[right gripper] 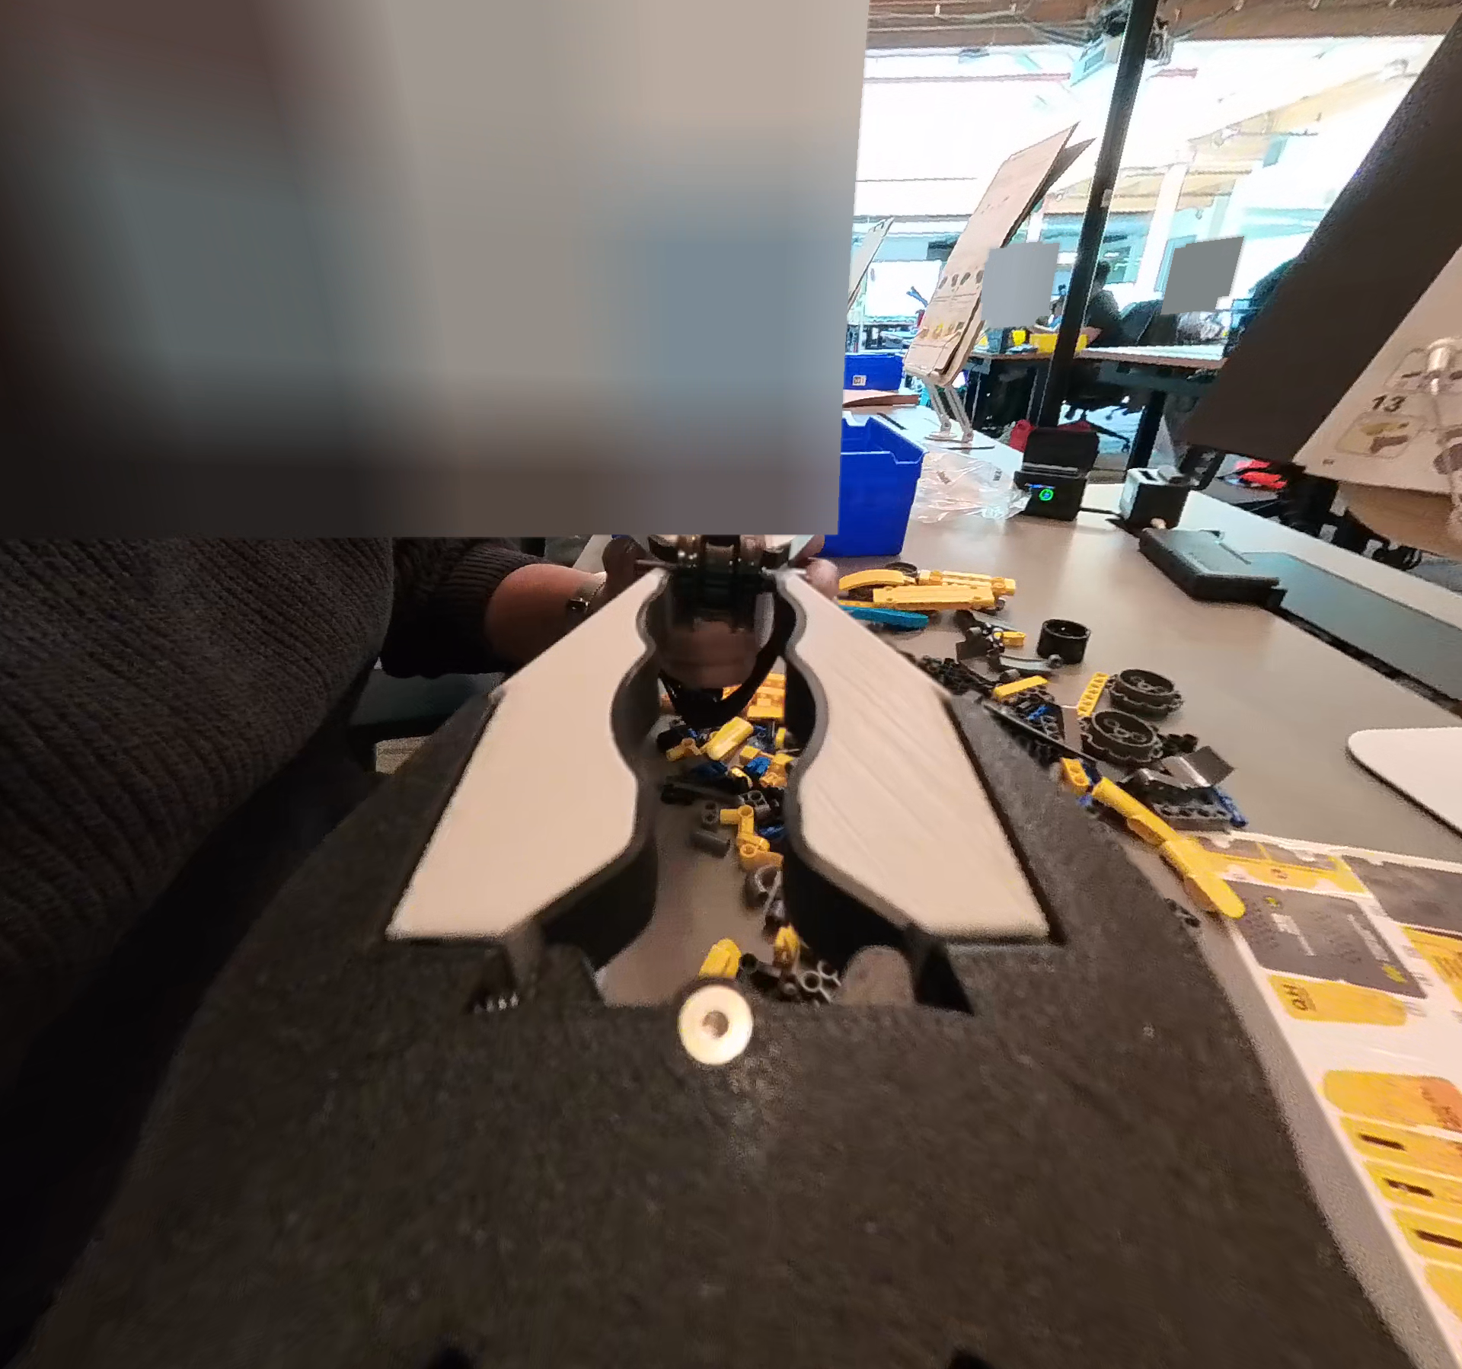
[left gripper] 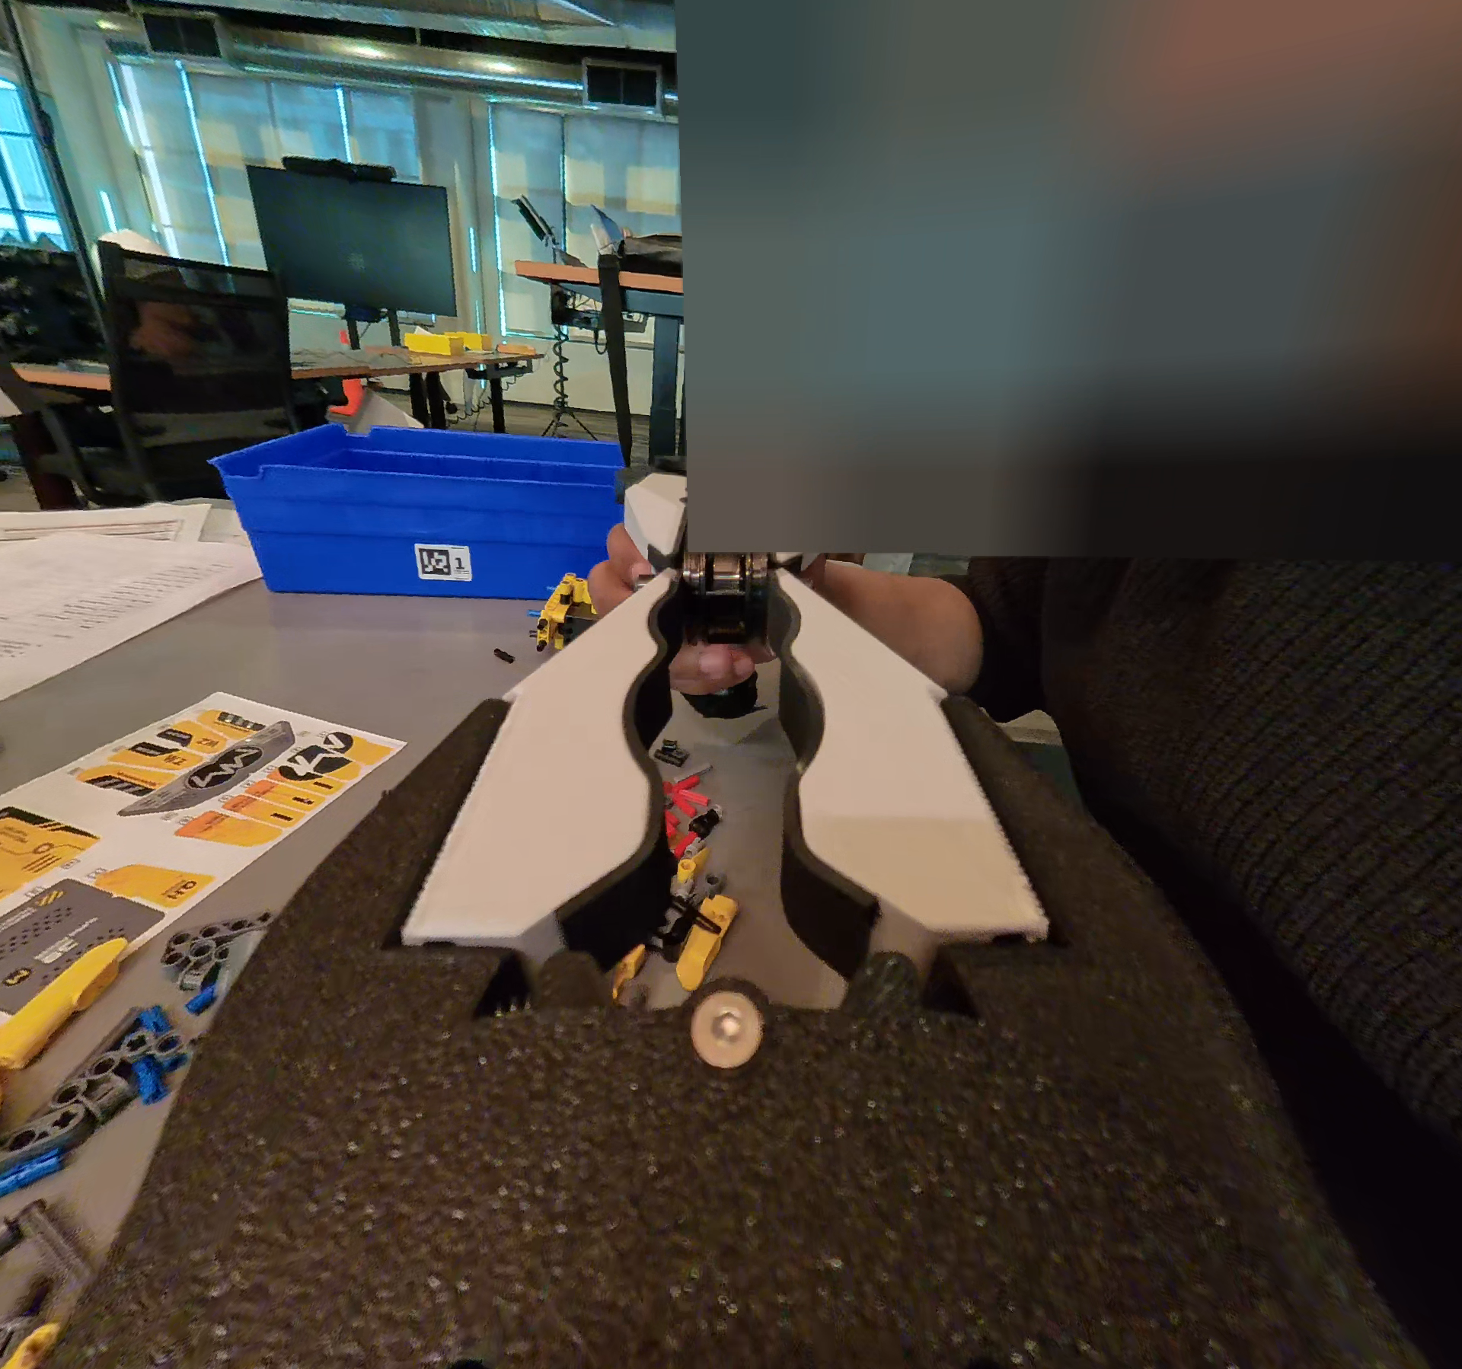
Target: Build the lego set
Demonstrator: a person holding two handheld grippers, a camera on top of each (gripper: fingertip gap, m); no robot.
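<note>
My left gripper [left gripper: 724, 587] is raised above the grey table [left gripper: 340, 651], and its white fingers are closed on a small black part with metal-looking rings [left gripper: 724, 607]. My right gripper [right gripper: 716, 579] faces it from the other side, its fingers closed on the same small black part [right gripper: 708, 615]. Each view shows the hand behind the other gripper: a hand [left gripper: 878, 619] in the left wrist view and a wrist with a bracelet [right gripper: 546, 611] in the right wrist view. Loose red, yellow and black building pieces [left gripper: 692, 864] lie on the table below the fingers.
A blue bin [left gripper: 427, 516] stands at the back, with a small yellow assembly [left gripper: 563, 611] beside it. A sticker sheet [left gripper: 198, 785] and paper sheets [left gripper: 95, 587] lie to the left. In the right wrist view are yellow beams [right gripper: 926, 587], black wheels [right gripper: 1139, 698], an instruction booklet on a stand [right gripper: 1376, 421] and a black device [right gripper: 1056, 473]. Both grippers' tips are close together, under 4 cm apart.
</note>
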